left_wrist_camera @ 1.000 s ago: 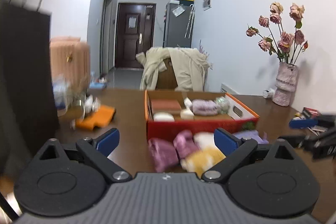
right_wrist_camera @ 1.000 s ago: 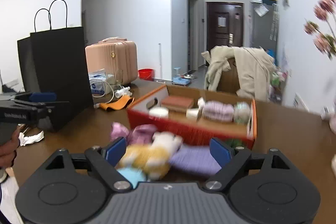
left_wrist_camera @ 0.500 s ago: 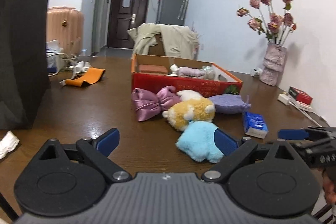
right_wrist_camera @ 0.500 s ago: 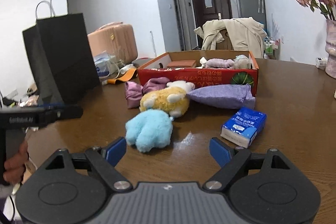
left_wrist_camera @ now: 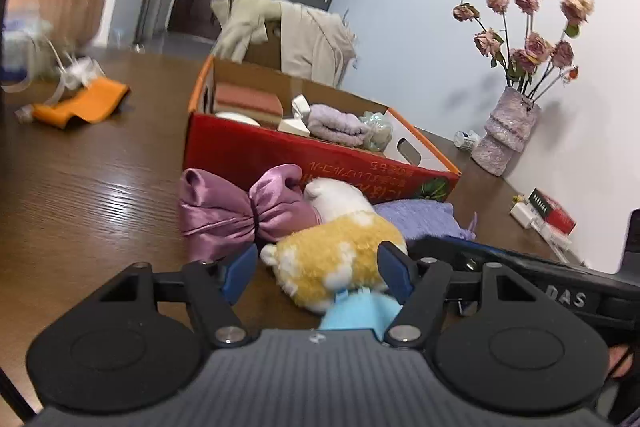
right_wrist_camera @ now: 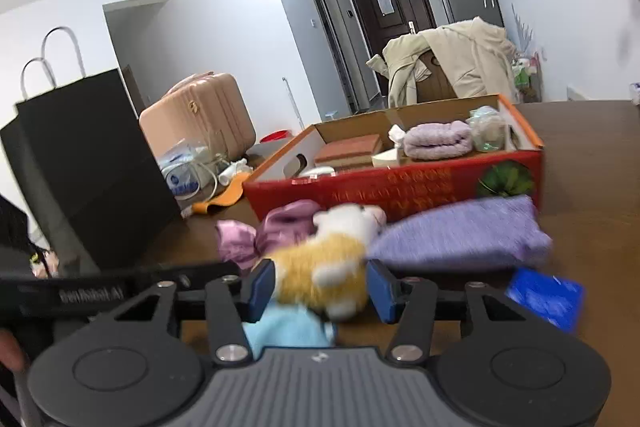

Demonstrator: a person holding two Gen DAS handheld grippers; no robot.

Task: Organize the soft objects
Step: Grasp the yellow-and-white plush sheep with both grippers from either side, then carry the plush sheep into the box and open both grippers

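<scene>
Evidently this is the pick-up step: both grippers crowd the soft pile in front of the red cardboard box (left_wrist_camera: 312, 163) on the tabletop (left_wrist_camera: 80, 195). Left of the box's front wall lies a shiny satin bow (left_wrist_camera: 236, 211), puckered at its knot. Next comes the fuzzy yellow-and-white plush toy (left_wrist_camera: 340, 259), touching the bow. The left gripper (left_wrist_camera: 316, 271) has just been closing and brackets the plush, half open, its right pad against the fur, no firm pinch visible. The right gripper (right_wrist_camera: 322, 287), narrower, has also been closing around the same plush. Beneath sits a fluffy pale-blue plush (right_wrist_camera: 288, 331); rightward, a limp lilac knitted pouch (right_wrist_camera: 460, 231). Next, I'd judge, one gripper should squeeze deep, since pile compresses.
</scene>
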